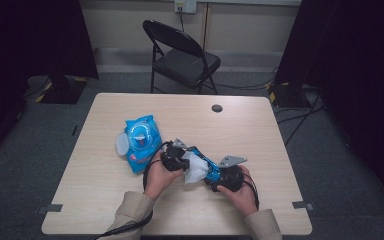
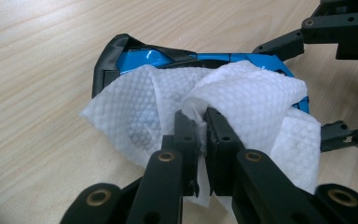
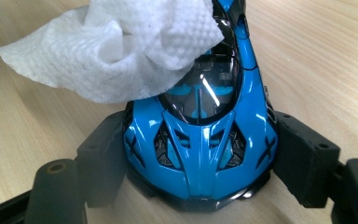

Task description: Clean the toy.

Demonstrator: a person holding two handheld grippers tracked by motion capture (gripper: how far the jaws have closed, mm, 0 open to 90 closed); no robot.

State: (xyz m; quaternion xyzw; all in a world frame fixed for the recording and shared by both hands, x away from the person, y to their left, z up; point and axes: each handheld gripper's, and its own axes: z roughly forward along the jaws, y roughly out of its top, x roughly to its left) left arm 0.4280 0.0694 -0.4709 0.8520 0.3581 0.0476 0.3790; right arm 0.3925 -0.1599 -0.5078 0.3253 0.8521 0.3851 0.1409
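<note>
A blue toy car (image 3: 249,116) rests on the wooden table (image 1: 260,130), held across its body by my right gripper (image 3: 204,156), whose black pads (image 3: 303,158) press on both its sides. My left gripper (image 2: 201,119) is shut on a fold of a white textured wipe (image 2: 242,93), which drapes over the car's (image 2: 142,58) far end and roof. In the high view both grippers meet near the table's front centre, the left gripper (image 1: 182,162) at the wipe (image 1: 196,169) and the right gripper (image 1: 217,176) at the car (image 1: 211,170).
A blue pack of wipes (image 1: 141,142) with its white lid flipped open lies left of the hands. A round cable hole (image 1: 217,108) sits near the table's far edge. A black folding chair (image 1: 185,57) stands behind the table.
</note>
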